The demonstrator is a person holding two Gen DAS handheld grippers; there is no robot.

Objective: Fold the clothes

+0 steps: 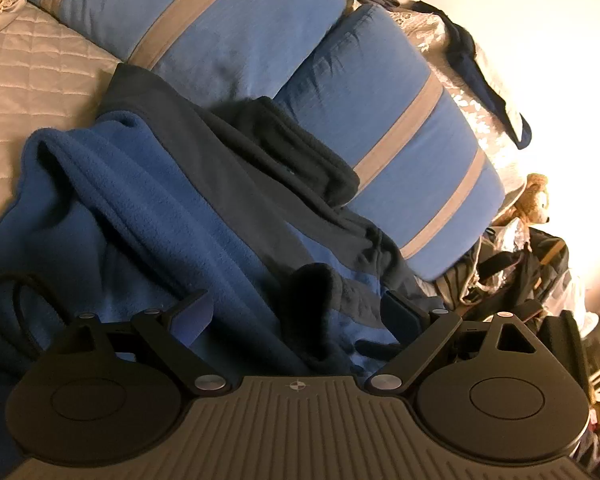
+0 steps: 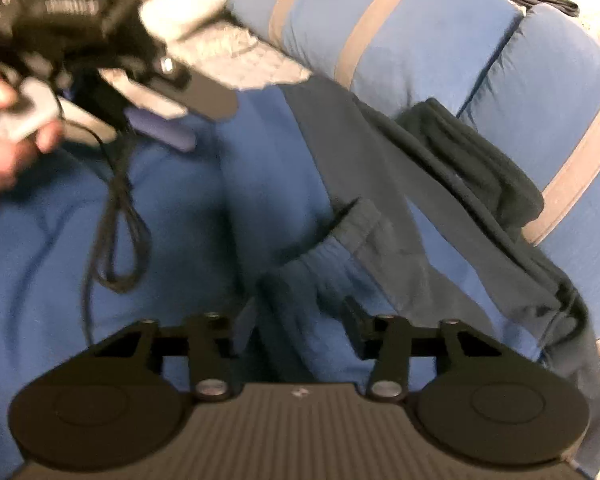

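Note:
A blue fleece garment (image 1: 140,208) (image 2: 180,220) with dark navy bands and a dark collar (image 1: 292,148) (image 2: 480,160) lies crumpled on the bed against the pillows. My left gripper (image 1: 298,312) is open wide just above it, and a dark cuff fold (image 1: 316,304) rises between its fingers without touching the pads. In the right wrist view that gripper (image 2: 156,112) shows at the upper left, held by a person's hand (image 2: 4,152). My right gripper (image 2: 298,320) hovers low over the garment with its jaws partly apart. A blue and dark fold sits between them, and the pads do not visibly press it.
Two blue pillows with grey stripes (image 1: 228,32) (image 1: 400,120) lie behind the garment on a beige quilted bedspread (image 1: 32,80). A black cable loop (image 1: 16,304) (image 2: 116,232) hangs over the fleece. Beyond the bed's right edge are a teddy bear (image 1: 534,200) and dark bags (image 1: 520,272).

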